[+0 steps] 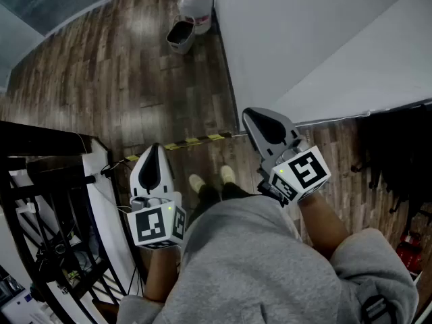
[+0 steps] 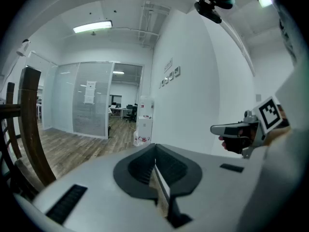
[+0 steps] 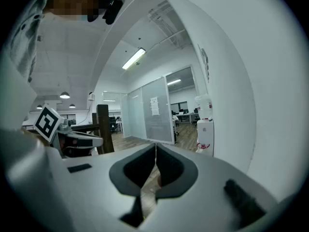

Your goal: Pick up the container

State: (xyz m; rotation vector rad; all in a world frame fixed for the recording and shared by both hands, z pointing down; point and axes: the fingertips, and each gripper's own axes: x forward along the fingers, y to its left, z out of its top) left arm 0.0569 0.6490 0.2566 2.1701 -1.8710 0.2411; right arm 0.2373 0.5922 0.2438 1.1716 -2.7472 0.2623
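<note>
Grippers number two: left gripper (image 1: 152, 155) and right gripper (image 1: 256, 120), each with jaws together and empty, over wooden floor (image 1: 135, 79).

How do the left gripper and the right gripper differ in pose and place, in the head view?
The left gripper points straight ahead; the right gripper slants inward. The left gripper is beside the black rack; the right gripper is beside the white wall. Both have jaws together, with nothing between them.
</note>
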